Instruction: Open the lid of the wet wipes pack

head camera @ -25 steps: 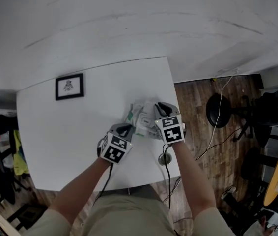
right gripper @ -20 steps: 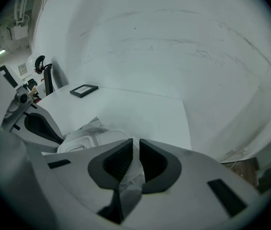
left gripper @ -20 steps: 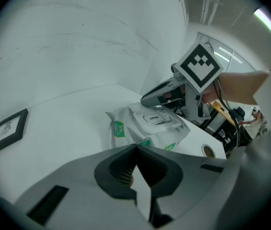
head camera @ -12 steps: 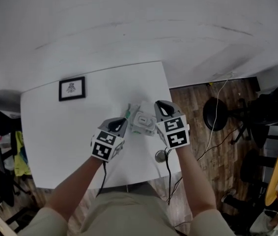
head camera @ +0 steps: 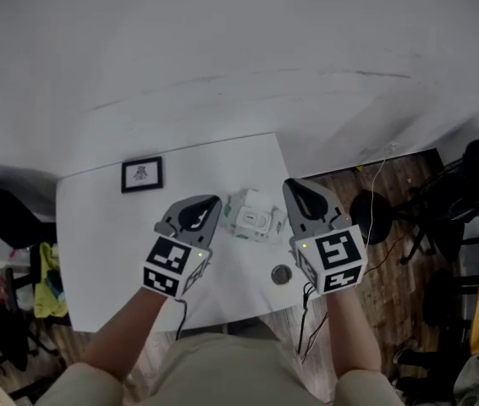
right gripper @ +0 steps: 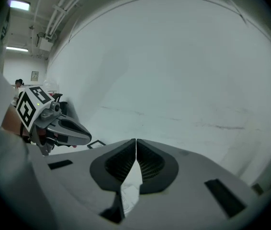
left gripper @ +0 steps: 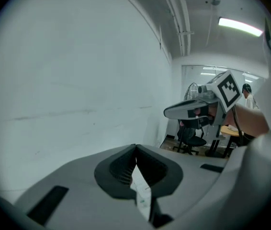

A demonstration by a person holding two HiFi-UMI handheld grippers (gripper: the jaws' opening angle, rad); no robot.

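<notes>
The wet wipes pack (head camera: 255, 216) lies on the white table (head camera: 104, 227), a pale crumpled pouch with a white lid panel facing up; I cannot tell whether the lid is open. My left gripper (head camera: 207, 205) hangs in the air just left of the pack, its jaws shut with nothing between them. To the right of the pack my right gripper (head camera: 298, 191) is also lifted and shut, holding nothing. Neither touches the pack. In the left gripper view the jaws (left gripper: 135, 148) meet at the tips, with the right gripper (left gripper: 197, 107) beyond. The right gripper view shows its tips closed (right gripper: 136, 143) and the left gripper (right gripper: 61, 128) opposite.
A small black picture frame (head camera: 141, 174) lies at the table's back left. A round metal disc (head camera: 282, 273) sits near the front right edge. A black stool (head camera: 366, 205) and loose cables stand on the wooden floor to the right. A white wall runs behind the table.
Both grippers have come off the pack and risen well above the table. The right jaws have closed. The pack stays lying on the table between them.
</notes>
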